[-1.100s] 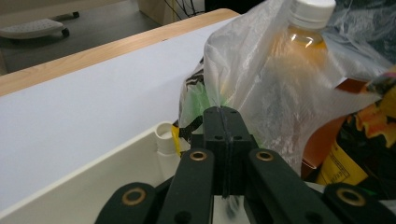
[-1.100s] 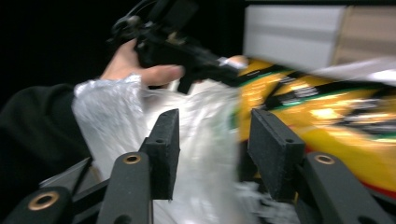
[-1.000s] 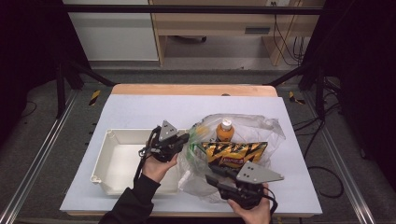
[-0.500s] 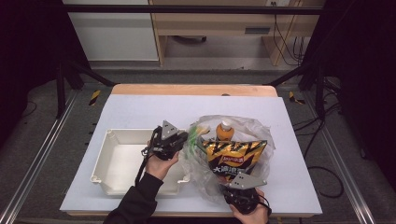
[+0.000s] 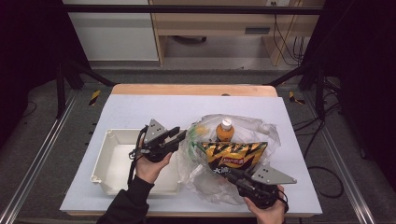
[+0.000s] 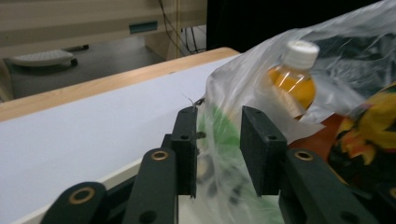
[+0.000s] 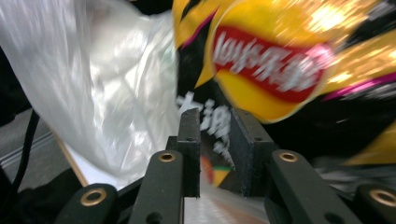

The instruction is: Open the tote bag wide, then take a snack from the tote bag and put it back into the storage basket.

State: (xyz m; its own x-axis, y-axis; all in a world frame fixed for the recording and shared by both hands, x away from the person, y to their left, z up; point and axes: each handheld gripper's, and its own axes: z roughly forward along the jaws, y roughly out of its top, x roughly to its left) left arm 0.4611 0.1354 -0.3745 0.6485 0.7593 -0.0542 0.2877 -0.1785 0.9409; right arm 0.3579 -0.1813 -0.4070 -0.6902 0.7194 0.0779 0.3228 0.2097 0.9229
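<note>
A clear plastic bag (image 5: 264, 130) lies right of the table's middle. Inside it stand an orange drink bottle (image 5: 224, 130) with a white cap and a yellow-and-black chips bag (image 5: 232, 154); something green (image 5: 191, 142) shows at its left side. My left gripper (image 5: 180, 134) points right at the bag's left edge. Its jaws have just been opening, and the bag's film (image 6: 224, 140) hangs loosely between them, the bottle (image 6: 292, 84) beyond. My right gripper (image 5: 229, 171) reaches up from the front edge. Its jaws (image 7: 215, 114) have just been opening around the chips bag's lower edge (image 7: 280, 60).
A white rectangular bin (image 5: 112, 161) sits at the front left, right under my left hand. The light table top (image 5: 154, 112) runs bare toward the back, ending at a wooden edge (image 5: 194, 89). Dark floor and metal rails flank both sides.
The right gripper dropped toward the front edge, then came back up to the chips bag. The chips bag now stands higher and more upright in the plastic bag. Both pairs of jaws have parted.
</note>
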